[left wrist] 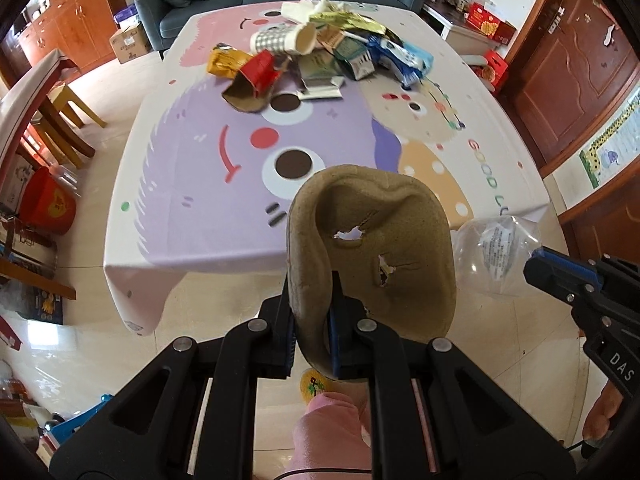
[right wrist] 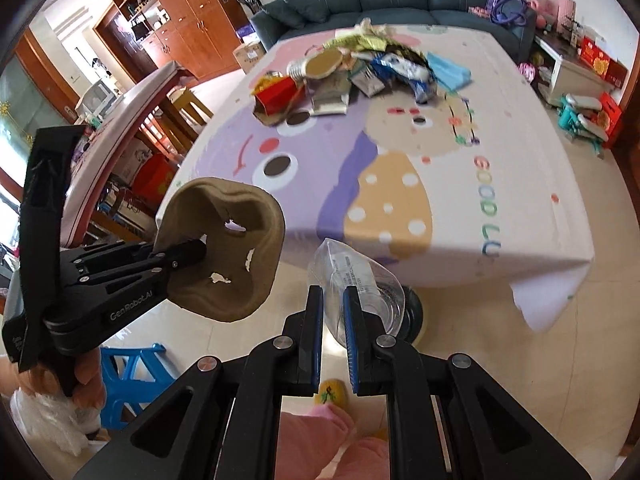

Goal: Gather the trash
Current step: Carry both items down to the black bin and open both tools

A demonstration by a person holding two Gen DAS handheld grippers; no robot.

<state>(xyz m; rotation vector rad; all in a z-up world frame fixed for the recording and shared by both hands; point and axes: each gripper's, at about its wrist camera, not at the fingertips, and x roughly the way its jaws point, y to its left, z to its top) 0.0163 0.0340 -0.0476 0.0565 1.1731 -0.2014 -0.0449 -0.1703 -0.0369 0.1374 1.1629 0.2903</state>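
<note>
both tongs are full: the left gripper is clamped on a torn pulp cup tray, the right gripper pinching a clear plastic bag. both are off the table's near edge; carry them level, grips firm, then return for the wrapper pile.

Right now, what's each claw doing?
Left claw: shut on the brown pulp cup carrier.
Right claw: shut on the clear plastic bag.
</note>
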